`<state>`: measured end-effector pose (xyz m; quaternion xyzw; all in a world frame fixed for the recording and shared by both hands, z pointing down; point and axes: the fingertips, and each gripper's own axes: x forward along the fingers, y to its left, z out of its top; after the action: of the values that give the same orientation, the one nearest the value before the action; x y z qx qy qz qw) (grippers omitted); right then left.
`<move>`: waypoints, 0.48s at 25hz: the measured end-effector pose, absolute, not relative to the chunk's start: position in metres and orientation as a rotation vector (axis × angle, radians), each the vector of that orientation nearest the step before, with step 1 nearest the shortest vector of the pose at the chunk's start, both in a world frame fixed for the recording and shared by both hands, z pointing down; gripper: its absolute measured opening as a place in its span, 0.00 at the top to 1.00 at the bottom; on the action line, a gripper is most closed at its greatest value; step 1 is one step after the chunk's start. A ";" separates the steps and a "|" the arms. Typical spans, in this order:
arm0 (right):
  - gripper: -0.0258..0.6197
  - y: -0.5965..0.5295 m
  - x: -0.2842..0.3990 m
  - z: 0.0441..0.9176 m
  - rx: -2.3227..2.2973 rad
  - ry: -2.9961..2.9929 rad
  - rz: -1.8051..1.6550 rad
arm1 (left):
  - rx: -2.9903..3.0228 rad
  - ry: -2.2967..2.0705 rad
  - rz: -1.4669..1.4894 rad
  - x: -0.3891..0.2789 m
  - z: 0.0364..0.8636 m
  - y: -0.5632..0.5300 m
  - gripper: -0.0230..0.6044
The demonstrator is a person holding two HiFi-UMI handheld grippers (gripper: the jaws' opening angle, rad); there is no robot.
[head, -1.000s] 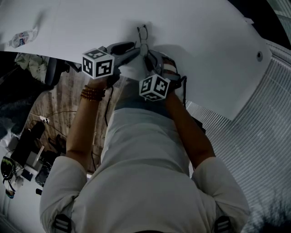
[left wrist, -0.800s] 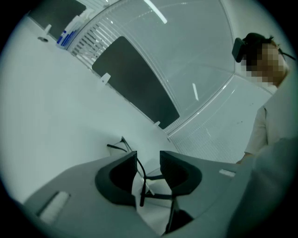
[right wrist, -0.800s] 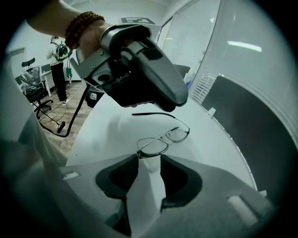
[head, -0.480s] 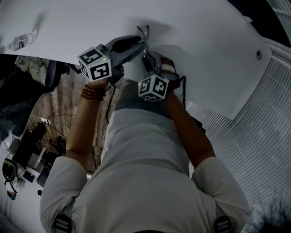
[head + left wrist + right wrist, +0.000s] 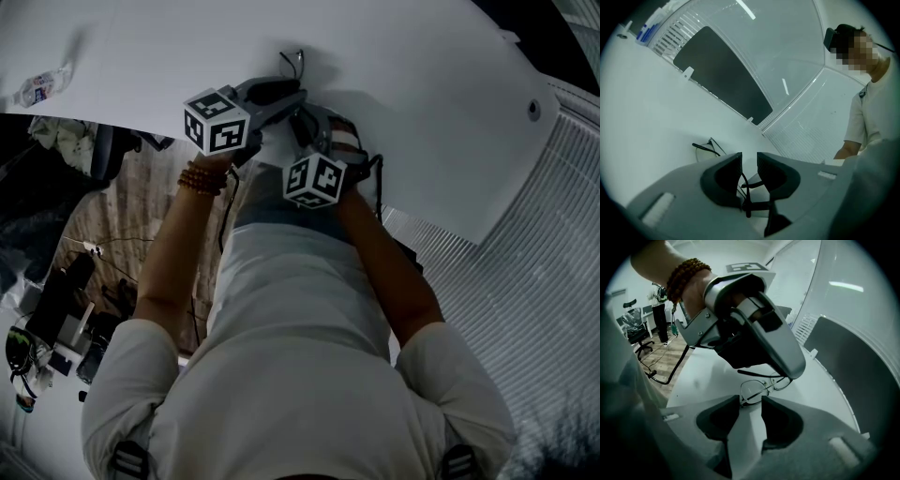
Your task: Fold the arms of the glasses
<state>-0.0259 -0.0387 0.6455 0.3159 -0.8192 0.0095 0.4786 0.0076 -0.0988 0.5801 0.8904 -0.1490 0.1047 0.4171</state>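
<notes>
Left gripper (image 5: 749, 159) jaws, just closing, are loosely straddling the arm (image 5: 751, 184). Right gripper (image 5: 750, 400) jaws, narrowly parted, are seemingly pinching the glasses (image 5: 761, 386) at twelve o'clock. Bracing there and sweeping the arm in gently is looking best.

White curved counter (image 5: 422, 112) fills 12 o'clock in the head view, with a plastic bottle (image 5: 42, 82) on it at 10. Wood floor (image 5: 122, 216) at 9, white ribbed surface (image 5: 525, 281) at 4. Left gripper view: dark panel (image 5: 722, 75) at 11, ceiling light strip (image 5: 745, 9) at 12. Right gripper view: office chair (image 5: 635, 329) and floor cable (image 5: 678, 364) at 9.
</notes>
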 end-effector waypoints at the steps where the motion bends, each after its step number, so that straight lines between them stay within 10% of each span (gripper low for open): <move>1: 0.73 -0.039 -0.026 0.645 0.770 -2.000 0.024 | 2.228 -0.375 0.269 0.007 0.583 -0.098 0.80; 12: 0.73 -0.039 -0.016 0.641 0.787 -1.989 0.025 | 2.204 -0.376 0.276 0.010 0.595 -0.095 0.80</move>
<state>-0.0158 -0.0391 0.6411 0.3227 -0.8153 0.0101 0.4806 0.0104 -0.0947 0.5950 0.8834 -0.1505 0.1105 0.4298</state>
